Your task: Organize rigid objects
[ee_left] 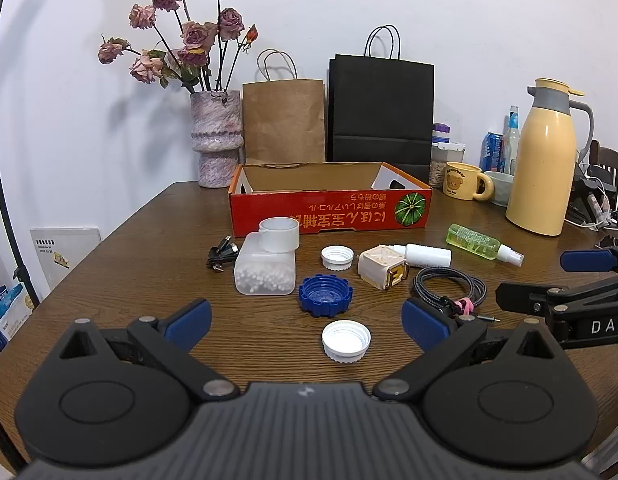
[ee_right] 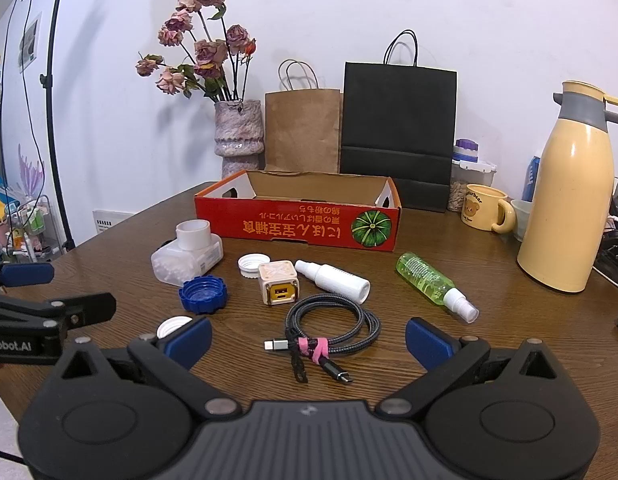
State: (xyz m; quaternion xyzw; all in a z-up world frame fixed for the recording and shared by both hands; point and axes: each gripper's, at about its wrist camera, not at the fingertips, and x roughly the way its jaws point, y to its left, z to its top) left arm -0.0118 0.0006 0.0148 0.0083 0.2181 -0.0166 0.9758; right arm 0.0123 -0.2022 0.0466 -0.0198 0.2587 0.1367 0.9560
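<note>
An empty red cardboard box [ee_left: 329, 210] [ee_right: 297, 224] stands at the table's middle back. In front of it lie a cotton-swab container [ee_left: 265, 266] [ee_right: 187, 258], a blue lid [ee_left: 325, 295] [ee_right: 203, 294], two white caps [ee_left: 346, 340] [ee_left: 337, 258], a cream cube charger [ee_left: 383, 266] [ee_right: 279, 288], a white bottle [ee_right: 335, 276], a green spray bottle [ee_left: 483, 244] [ee_right: 435, 286] and a coiled cable [ee_right: 331, 328]. My left gripper [ee_left: 307, 322] is open, with the near white cap between its fingers. My right gripper [ee_right: 309, 340] is open around the cable.
A vase of dried roses [ee_left: 217, 140], a brown bag [ee_left: 285, 120] and a black bag [ee_left: 381, 112] stand behind the box. A yellow thermos [ee_right: 569, 208], a bear mug [ee_right: 485, 208], jars and a can stand at the right. A small black cable [ee_left: 223, 256] lies left.
</note>
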